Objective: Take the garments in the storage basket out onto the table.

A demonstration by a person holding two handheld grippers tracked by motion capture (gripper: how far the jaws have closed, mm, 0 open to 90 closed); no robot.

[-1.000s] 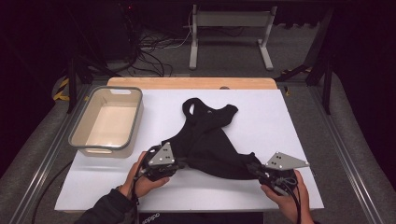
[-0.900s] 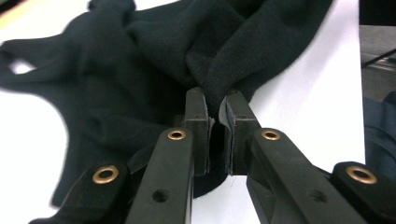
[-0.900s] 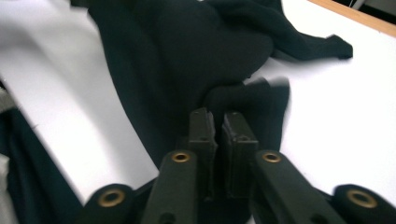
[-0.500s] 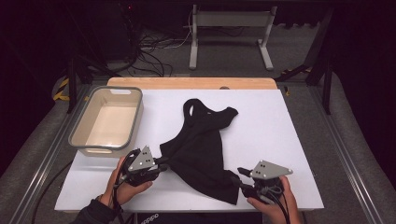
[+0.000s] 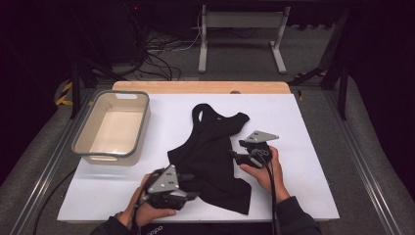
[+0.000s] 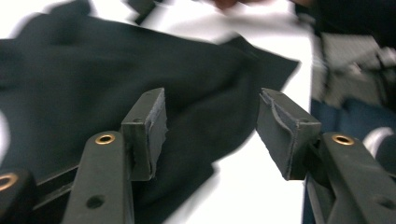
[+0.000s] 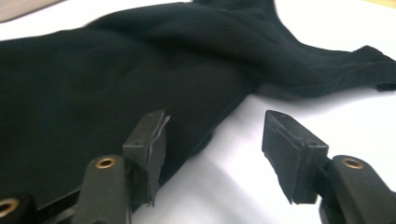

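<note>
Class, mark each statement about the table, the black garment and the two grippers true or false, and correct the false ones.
1. The black garment lies inside the tub. False: it lies on the white table cover, right of the tub.
2. The left gripper has its jaws open. True.
3. The right gripper is clamped on the garment. False: its jaws stand apart over the garment's edge, holding nothing.
4. The tub holds nothing. True.
5. The right gripper sits nearer the garment's straps than the left gripper does. True: in the high view it is at the garment's right edge, the left at the lower left.
</note>
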